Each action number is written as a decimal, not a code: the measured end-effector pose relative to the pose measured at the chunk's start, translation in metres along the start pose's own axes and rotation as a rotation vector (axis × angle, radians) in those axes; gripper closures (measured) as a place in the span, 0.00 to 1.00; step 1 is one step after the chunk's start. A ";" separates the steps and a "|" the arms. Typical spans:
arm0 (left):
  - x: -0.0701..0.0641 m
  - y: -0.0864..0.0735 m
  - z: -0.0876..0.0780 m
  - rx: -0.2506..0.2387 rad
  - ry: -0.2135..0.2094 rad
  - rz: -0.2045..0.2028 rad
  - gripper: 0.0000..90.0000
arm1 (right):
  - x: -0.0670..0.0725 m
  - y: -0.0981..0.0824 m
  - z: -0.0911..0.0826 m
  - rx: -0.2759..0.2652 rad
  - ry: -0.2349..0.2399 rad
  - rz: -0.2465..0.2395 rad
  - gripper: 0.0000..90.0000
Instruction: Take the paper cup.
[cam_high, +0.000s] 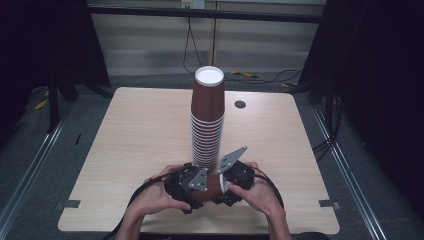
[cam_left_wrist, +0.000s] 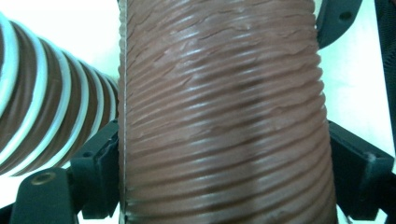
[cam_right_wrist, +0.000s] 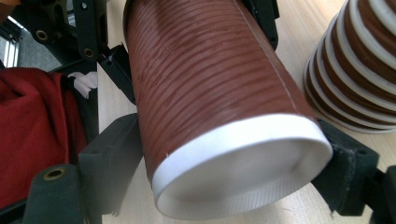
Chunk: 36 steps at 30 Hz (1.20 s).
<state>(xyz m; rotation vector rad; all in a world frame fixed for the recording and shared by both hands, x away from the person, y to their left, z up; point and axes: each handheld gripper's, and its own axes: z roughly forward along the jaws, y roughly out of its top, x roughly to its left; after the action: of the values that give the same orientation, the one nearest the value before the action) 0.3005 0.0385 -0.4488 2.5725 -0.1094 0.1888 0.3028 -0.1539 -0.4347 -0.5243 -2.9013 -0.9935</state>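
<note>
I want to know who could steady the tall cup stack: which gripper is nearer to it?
Right. The right gripper sits beside the stack at its base; the left gripper is further towards the person. Both hold the single cup.

We see a light wooden desk with a small dark round cap near its far right corner. Behind the desk a black cable hangs down a pale wall, and yellow pieces lie on the grey floor. Metal rails run along both sides.
</note>
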 end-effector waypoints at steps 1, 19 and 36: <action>0.000 0.000 0.000 0.000 0.003 0.000 0.15 | 0.000 0.000 0.000 -0.001 0.001 -0.003 0.20; 0.000 -0.005 0.002 -0.054 -0.034 0.019 0.12 | -0.002 0.002 -0.002 -0.009 0.057 -0.021 0.24; 0.004 -0.011 -0.011 -0.199 -0.065 -0.012 0.13 | -0.001 0.002 -0.006 -0.030 0.082 -0.031 0.25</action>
<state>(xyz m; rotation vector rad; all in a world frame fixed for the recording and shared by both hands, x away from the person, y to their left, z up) 0.3042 0.0532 -0.4449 2.3809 -0.1297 0.0854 0.3037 -0.1564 -0.4291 -0.4310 -2.8352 -1.0379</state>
